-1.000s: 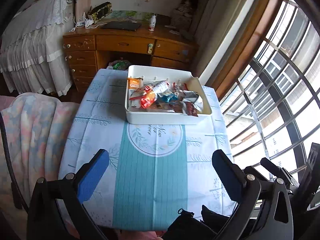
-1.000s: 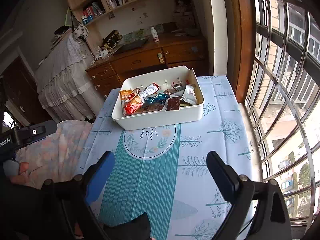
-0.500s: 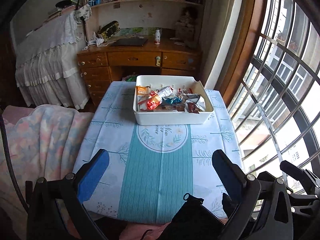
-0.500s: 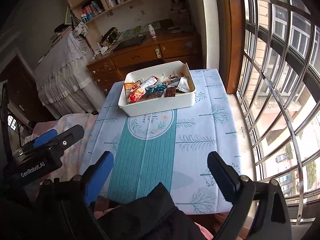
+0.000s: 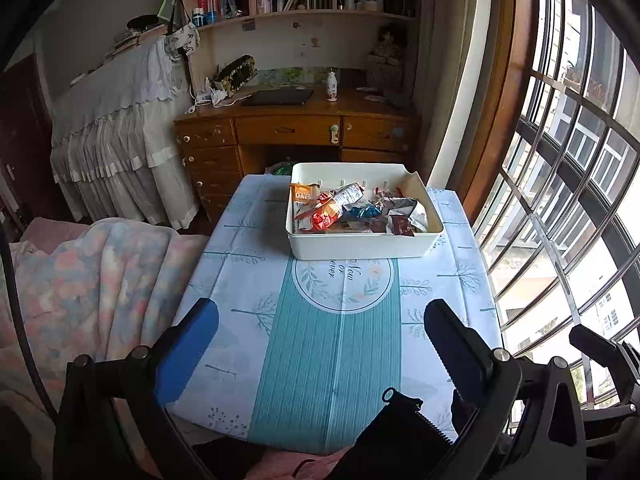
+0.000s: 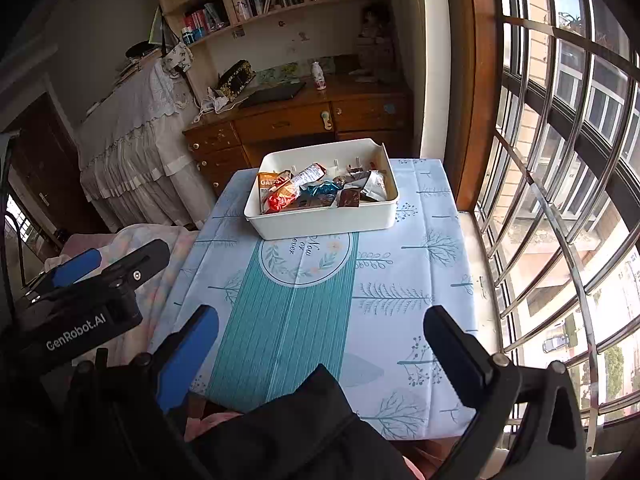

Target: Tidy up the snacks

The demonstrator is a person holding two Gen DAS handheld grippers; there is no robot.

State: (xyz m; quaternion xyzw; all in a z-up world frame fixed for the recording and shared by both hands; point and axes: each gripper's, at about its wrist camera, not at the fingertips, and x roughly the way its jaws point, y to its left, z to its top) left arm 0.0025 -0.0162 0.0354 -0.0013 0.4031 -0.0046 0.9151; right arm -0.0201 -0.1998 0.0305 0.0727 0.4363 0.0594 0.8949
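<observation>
Seen from left to right. At far left, a folded blanket (image 5: 92,280) beside the table (image 5: 224,240), touching its edge; a risk of catching the cloth there with a low left approach. Left gripper (image 5: 320,316) held above the near end of the table, fingers spread wide, nothing between them. In the middle, the white bin (image 5: 360,246) on the far half of the tablecloth, full of snacks (image 5: 352,210): an orange oats packet (image 5: 301,195) at the left wall, red and blue wrappers in the centre, a silver pouch (image 5: 412,210) at the right. All loose and piled, so probably easy to pinch two wrappers at once, or to drag the light bin instead of lifting a packet. Right gripper (image 6: 320,316) also over the near end, jaws just opened further to full width, empty. Further right, the table edge close to the window bars (image 6: 560,200); a packet dropped or flicked there could perhaps slide off. Both grippers well apart from the bin, so a long reach, with some danger of the two tools colliding.
</observation>
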